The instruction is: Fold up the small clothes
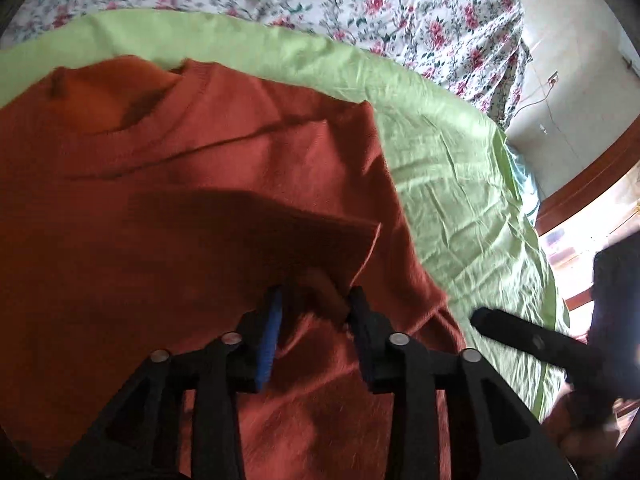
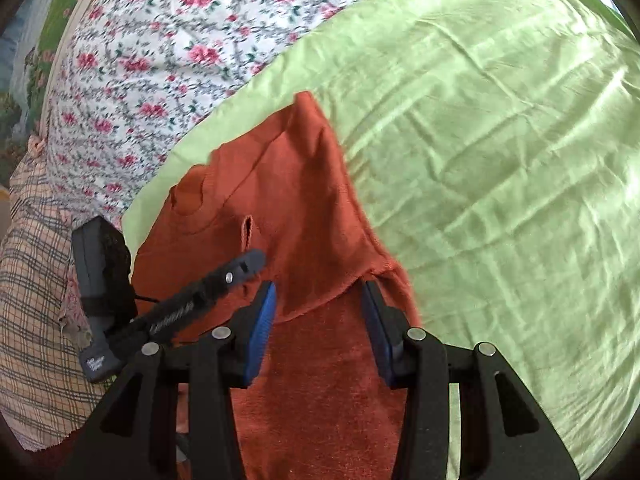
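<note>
Two grippers work over a rust-orange shirt (image 1: 192,184) that lies on a light green sheet (image 1: 452,168) spread across a floral bedcover (image 1: 400,4), its round neckline toward the far side. The left gripper (image 1: 316,300) has its blue-padded jaws parted with a bunched fold of the shirt's fabric between them, though whether they pinch it I cannot tell. The right gripper (image 2: 320,300) stands with jaws spread wide over a folded-over hem edge of the shirt, near a checked cloth (image 2: 36,280)
</note>
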Motion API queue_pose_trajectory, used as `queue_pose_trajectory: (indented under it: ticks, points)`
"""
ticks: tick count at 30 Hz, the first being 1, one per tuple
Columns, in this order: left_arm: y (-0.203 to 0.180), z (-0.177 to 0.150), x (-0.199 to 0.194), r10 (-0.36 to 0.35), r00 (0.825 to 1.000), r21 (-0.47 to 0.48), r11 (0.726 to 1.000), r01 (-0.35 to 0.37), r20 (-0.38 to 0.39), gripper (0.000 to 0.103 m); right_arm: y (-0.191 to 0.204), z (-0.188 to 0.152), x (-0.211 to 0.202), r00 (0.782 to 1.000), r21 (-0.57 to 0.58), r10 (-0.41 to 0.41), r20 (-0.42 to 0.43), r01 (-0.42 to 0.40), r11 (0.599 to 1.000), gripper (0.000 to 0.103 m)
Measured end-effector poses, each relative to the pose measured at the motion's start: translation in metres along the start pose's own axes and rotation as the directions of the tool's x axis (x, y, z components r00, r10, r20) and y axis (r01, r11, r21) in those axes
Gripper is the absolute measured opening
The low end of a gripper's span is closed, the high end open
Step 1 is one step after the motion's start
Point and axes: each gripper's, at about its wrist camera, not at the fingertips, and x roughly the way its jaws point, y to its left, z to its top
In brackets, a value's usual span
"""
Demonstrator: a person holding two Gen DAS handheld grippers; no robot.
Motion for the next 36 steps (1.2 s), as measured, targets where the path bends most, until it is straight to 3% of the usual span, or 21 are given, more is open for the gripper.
queue_pose_trajectory:
  ticks: [1, 3, 7, 8, 9, 13, 15, 17, 18, 19, 20, 21, 22, 23, 27, 29, 36]
  points:
    - [0.007, -0.005, -0.006, 0.013, 1.0, 0.001, 1.0, -0.013, 0.006, 0.047, 0.004, 0.001, 0.004, 1.0, -0.013, 0.006, -0.006, -0.006, 1.0, 0.046]
    - [0.02, -0.015, -0.028, 0.047, 0.999, 0.0, 0.999, -0.047, 0.026, 0.05, 0.014, 0.004, 0.013, 1.0, -0.039, 0.011, -0.021, -0.012, 0.999, 0.048]
    - [0.066, -0.043, -0.079, 0.162, 0.985, -0.058, 0.986, -0.158, 0.054, 0.053, 0.032, 0.011, 0.035, 0.999, -0.087, 0.004, -0.034, -0.007, 0.996, 0.07]
    - [0.083, -0.051, -0.094, 0.21, 0.976, -0.09, 0.975, -0.204, 0.062, 0.053, 0.036, 0.013, 0.044, 0.999, -0.1, -0.006, -0.043, 0.002, 0.995, 0.07]
    - [0.097, -0.058, -0.106, 0.255, 0.965, -0.117, 0.962, -0.247, 0.067, 0.053, 0.039, 0.015, 0.052, 0.999, -0.109, -0.014, -0.051, 0.008, 0.994, 0.07]
    - [0.168, -0.089, -0.153, 0.473, 0.879, -0.271, 0.855, -0.442, 0.058, 0.053, 0.04, 0.021, 0.081, 0.995, -0.122, -0.068, -0.078, 0.058, 0.991, 0.07]
    - [0.199, -0.099, -0.162, 0.516, 0.856, -0.33, 0.814, -0.479, 0.03, 0.053, 0.041, 0.022, 0.091, 0.994, -0.123, -0.072, -0.085, 0.061, 0.991, 0.07]
    - [0.223, -0.103, -0.159, 0.526, 0.851, -0.353, 0.797, -0.491, 0.004, 0.051, 0.048, 0.022, 0.096, 0.995, -0.152, -0.066, -0.081, 0.053, 0.987, 0.054]
    - [0.23, -0.102, -0.156, 0.522, 0.853, -0.352, 0.797, -0.491, -0.006, 0.051, 0.05, 0.022, 0.1, 0.994, -0.161, -0.067, -0.09, 0.051, 0.986, 0.029]
    - [0.234, -0.099, -0.152, 0.52, 0.854, -0.345, 0.801, -0.489, -0.002, 0.052, 0.052, 0.022, 0.104, 0.992, -0.158, -0.066, -0.108, 0.048, 0.986, 0.012]
    - [0.235, -0.096, -0.15, 0.53, 0.848, -0.338, 0.799, -0.497, 0.008, 0.052, 0.053, 0.023, 0.108, 0.99, -0.144, -0.051, -0.128, 0.033, 0.989, 0.008]
    - [0.236, -0.091, -0.148, 0.539, 0.842, -0.333, 0.797, -0.505, 0.013, 0.052, 0.055, 0.024, 0.109, 0.99, -0.14, -0.04, -0.135, 0.021, 0.99, 0.008]
    - [0.238, -0.085, -0.147, 0.544, 0.839, -0.338, 0.794, -0.506, 0.022, 0.043, 0.061, 0.026, 0.106, 0.991, -0.151, -0.032, -0.126, 0.013, 0.988, 0.007]
    - [0.24, -0.081, -0.148, 0.545, 0.838, -0.352, 0.79, -0.502, 0.029, 0.028, 0.069, 0.028, 0.099, 0.994, -0.166, -0.013, -0.108, -0.005, 0.986, 0.007]
    - [0.244, -0.077, -0.156, 0.544, 0.837, -0.416, 0.775, -0.475, 0.06, 0.02, 0.087, 0.042, 0.049, 0.998, -0.192, 0.065, 0.022, -0.059, 0.98, 0.006]
    - [0.241, -0.083, -0.159, 0.544, 0.836, -0.407, 0.781, -0.474, 0.07, 0.016, 0.075, 0.043, 0.038, 0.998, -0.185, 0.024, 0.056, -0.013, 0.983, 0.006]
    - [0.241, -0.097, -0.163, 0.516, 0.853, -0.416, 0.794, -0.443, 0.076, 0.015, 0.025, 0.018, 0.092, 0.986, -0.172, -0.141, -0.088, 0.124, 0.977, 0.006]
